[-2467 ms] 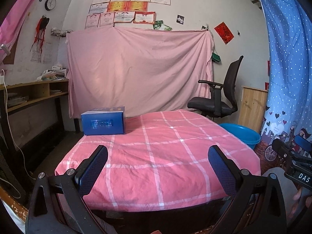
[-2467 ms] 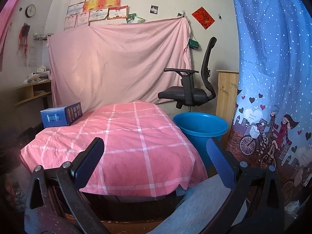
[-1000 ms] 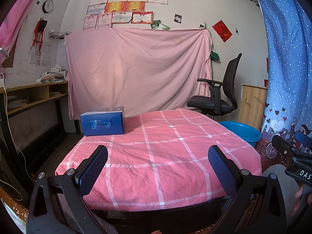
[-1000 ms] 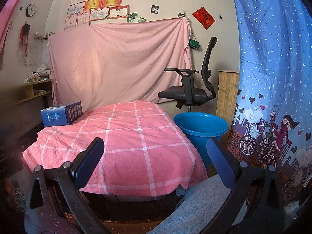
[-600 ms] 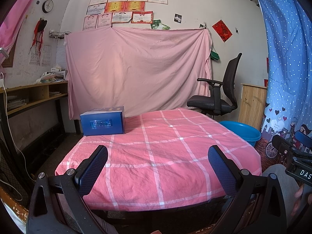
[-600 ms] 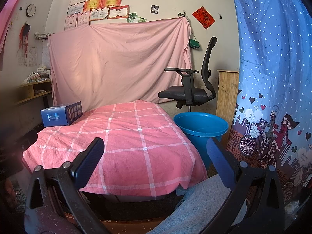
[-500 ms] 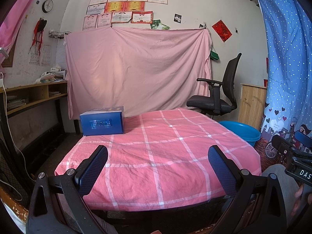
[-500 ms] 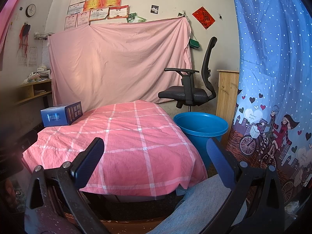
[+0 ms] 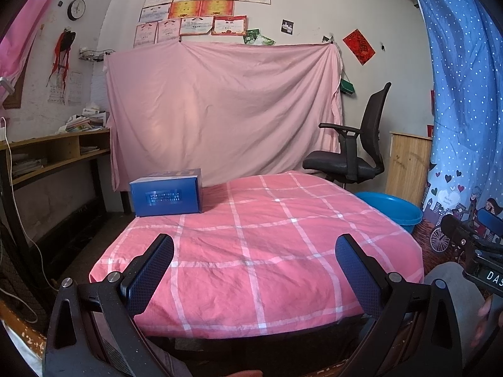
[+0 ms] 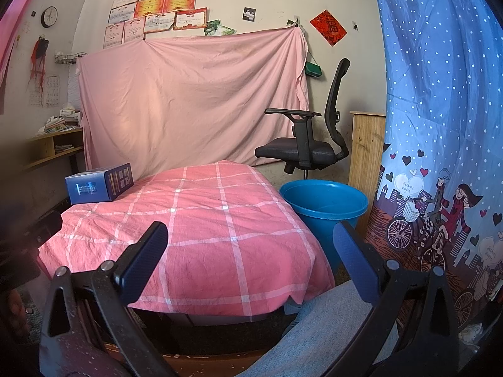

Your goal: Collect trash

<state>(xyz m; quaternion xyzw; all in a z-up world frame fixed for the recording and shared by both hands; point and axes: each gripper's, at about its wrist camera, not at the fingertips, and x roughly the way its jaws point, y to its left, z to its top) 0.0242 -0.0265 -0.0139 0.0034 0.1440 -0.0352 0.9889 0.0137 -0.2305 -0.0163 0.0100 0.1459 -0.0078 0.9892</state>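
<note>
Pink checked cloth covers the tabletop (image 9: 251, 251), and almost nothing lies on it. The one object there is a blue box (image 9: 166, 193), sitting at about eleven o'clock on the far left corner, well apart from both tools. A blue bucket (image 10: 323, 204) stands on the floor just beside the right edge, at roughly two o'clock from the right wrist view; I judge it the likely place for the trash.

The left gripper (image 9: 254, 264) hangs short of the near edge with its jaws spread wide and nothing between them. The right gripper (image 10: 248, 254) does the same, jaws wide and empty, with a grey trouser leg (image 10: 314, 330) beneath it.

Several things could go wrong from here. No crumpled paper or wrapper shows on the cloth, so the box may be the only candidate, and whether it is really trash cannot be told. It is broad and looks smooth-sided; jaws closing on its long dimension may not span it, and a grip near one corner could let it swing or slip. The reach is long, so a low approach could drag and bunch the loose cloth. A carry from eleven o'clock to the bucket crosses the whole tabletop, and a weak pinch could drop the box short of the rim.
</note>
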